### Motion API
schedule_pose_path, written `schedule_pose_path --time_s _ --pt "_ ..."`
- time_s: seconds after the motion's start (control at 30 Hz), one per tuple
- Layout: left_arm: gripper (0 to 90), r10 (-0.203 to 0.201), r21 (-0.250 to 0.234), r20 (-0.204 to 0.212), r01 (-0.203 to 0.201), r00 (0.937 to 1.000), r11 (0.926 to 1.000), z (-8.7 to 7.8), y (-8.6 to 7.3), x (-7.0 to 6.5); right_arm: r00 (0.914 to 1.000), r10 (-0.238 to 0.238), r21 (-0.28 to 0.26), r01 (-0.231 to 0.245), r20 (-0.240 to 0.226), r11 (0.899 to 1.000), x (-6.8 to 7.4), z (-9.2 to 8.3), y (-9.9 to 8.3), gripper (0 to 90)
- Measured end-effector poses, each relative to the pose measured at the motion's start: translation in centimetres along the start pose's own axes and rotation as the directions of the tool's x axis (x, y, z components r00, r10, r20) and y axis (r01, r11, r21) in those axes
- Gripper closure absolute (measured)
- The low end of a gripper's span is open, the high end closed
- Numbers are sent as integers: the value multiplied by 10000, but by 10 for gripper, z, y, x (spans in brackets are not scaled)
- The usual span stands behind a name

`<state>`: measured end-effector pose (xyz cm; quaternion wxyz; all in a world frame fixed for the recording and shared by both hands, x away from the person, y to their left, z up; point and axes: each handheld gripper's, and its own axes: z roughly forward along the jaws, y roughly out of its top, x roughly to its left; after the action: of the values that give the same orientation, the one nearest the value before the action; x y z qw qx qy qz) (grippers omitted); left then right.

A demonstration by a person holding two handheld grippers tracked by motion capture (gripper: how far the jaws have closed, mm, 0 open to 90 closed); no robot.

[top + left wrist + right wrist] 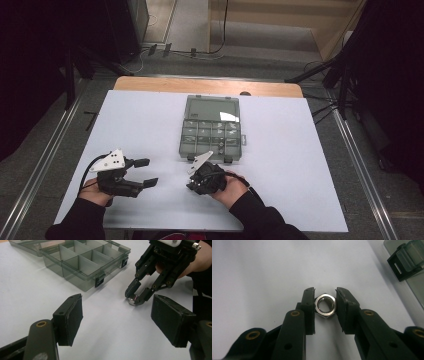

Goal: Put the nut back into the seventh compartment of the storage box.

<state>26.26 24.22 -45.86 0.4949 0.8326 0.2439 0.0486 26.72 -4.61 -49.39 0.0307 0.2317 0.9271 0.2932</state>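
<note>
From my right claw's own view, my right claw [325, 305] is clamped on a steel hex nut [325, 305] lying flat on the white bench [262, 272], one pad on each side. The high view hides the nut under that claw [200, 184]; it shows the open compartment box [212, 131] just beyond instead. My left claw [117, 320] rests nearby with its jaws wide apart, holding nothing, looking across at the nut [134, 300].

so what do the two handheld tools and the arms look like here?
Both tools are black, with linkage arms, brass-coloured pivot bushings and flat rectangular pads. The left tool carries a white-grey three-cornered plate with dark dots and trails a black cable. The right tool has a similar pale plate. The person wears dark long sleeves.
</note>
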Motion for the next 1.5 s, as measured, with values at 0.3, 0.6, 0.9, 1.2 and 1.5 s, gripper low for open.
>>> schedule_pose_path --time_s 0.3,0.6,0.9,1.2,1.5 --pt "259 6 3 9 -6 10000 10000 0 0 0 9991 377 -442 -385 -203 9983 -6 -13 2 714" --pt "259 -18 21 29 18 10000 10000 1 0 0 9978 572 -940 -601 -332 9938 -15 -30 4 715" --pt "259 -9 -3 21 9 10000 10000 0 0 1 9952 912 -1175 -947 -344 9886 -23 -42 3 714" --pt "259 -170 -80 -97 170 9998 9998 0 0 5 9902 1365 -1380 -1395 -306 9806 -43 -51 -2 715" --pt "259 -145 -86 -174 144 9997 9999 1 0 5 9836 1806 -1683 -1772 49 9697 -61 -67 -11 714"
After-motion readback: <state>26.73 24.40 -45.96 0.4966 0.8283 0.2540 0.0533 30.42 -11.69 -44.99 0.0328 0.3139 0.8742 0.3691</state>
